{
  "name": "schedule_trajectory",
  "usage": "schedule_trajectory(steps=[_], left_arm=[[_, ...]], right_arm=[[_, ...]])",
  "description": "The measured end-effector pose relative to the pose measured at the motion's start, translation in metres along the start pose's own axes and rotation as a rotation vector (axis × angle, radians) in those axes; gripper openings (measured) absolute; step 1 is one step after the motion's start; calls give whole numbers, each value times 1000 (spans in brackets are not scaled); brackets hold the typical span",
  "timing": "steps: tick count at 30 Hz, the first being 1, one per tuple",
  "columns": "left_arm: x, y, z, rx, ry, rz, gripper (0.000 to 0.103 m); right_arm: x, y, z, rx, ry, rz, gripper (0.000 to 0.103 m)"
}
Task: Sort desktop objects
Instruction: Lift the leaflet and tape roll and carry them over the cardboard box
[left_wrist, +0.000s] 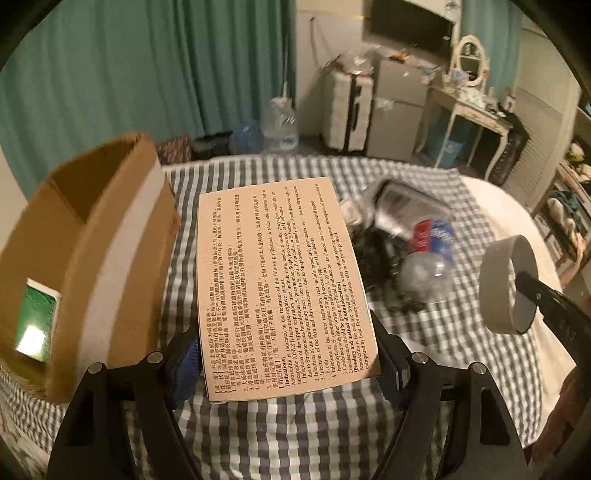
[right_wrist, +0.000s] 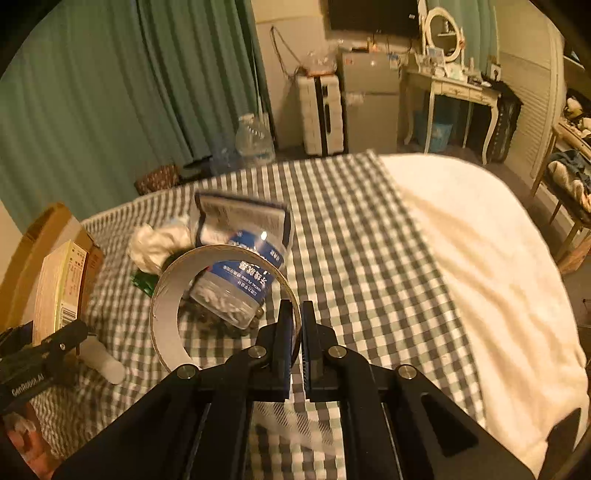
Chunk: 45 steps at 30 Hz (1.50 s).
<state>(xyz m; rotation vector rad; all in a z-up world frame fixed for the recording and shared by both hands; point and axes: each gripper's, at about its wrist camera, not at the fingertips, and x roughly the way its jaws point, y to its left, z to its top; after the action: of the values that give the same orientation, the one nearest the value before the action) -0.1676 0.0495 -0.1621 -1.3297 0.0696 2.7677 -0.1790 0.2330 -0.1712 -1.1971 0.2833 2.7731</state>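
Note:
My left gripper is shut on a flat beige medicine box printed with text and holds it above the checked cloth, next to an open cardboard box. A green packet lies inside that cardboard box. My right gripper is shut on the rim of a tape roll, which hangs clear of the cloth. In the left wrist view the tape roll shows at the right with a black finger through it. Behind the roll lies a clear jar with a blue label.
A pile on the checked cloth holds a crumpled white tissue, a blue-edged packet and dark small items. A white cylinder lies near the left gripper. A white blanket covers the right side.

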Motion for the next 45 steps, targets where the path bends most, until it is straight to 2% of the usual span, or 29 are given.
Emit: schedule_trajectory(steps=[14,16,23,32,40,45], left_arm=[[-92,3,9,45,-205,-50,79],[-114,10,4,44,-225,-51,79],[-153,20,4,58,-290,-41,79],[-182,51,10,46,-358,-21,79],[-197,91,17,44,-392,-6,79],[-201,126,21,4,-406,12,79]], right_arm=[[-115,20,12,1,-179,-28,4],[-126,24,10,2,-196,-25,4],[-161,38,11,-19,-251,-20,4],[-185,67,21,-59,-298,-6,4],[-192,110,38,-97,-328,25,4],[-191,148,45,-142,-338,46,4]])
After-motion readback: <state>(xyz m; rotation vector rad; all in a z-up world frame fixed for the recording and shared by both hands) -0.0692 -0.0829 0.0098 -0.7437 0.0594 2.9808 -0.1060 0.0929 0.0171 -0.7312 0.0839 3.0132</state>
